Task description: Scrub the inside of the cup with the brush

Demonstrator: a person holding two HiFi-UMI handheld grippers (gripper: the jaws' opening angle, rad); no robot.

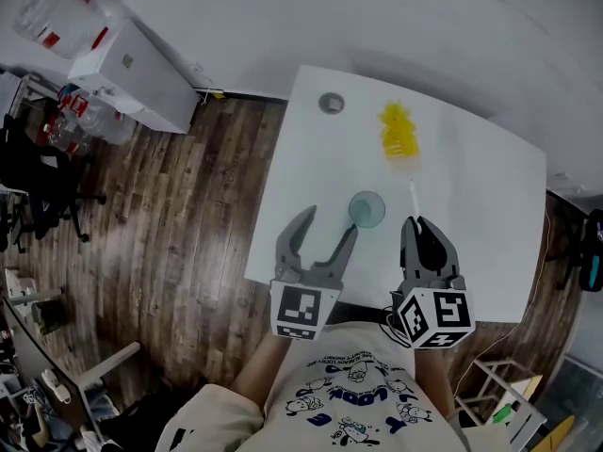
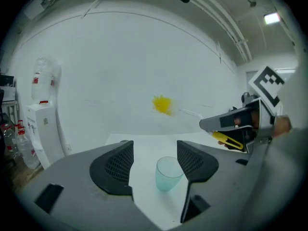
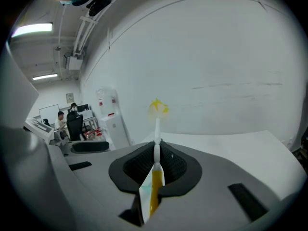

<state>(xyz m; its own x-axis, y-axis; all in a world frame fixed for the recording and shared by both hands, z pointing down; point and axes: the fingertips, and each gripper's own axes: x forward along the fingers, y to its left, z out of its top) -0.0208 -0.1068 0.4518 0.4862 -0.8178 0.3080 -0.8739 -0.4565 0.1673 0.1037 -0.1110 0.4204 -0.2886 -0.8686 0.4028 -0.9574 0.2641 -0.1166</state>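
Our left tongs (image 1: 328,225) stood spread, the cup (image 1: 366,209) at their one o'clock on the surface (image 1: 480,215). We judged it light, thin and tippy, best gripped mid-wall. Our right tongs (image 1: 415,224) pinched the brush (image 1: 399,135) handle.

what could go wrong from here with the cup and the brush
1. The cup stands loose between the open jaws of the left gripper, nearer one jaw. Closing might tip or push it rather than grip it.
2. The right gripper is shut on the brush at the handle's far end, so the yellow head may wobble or twist once it enters the cup.
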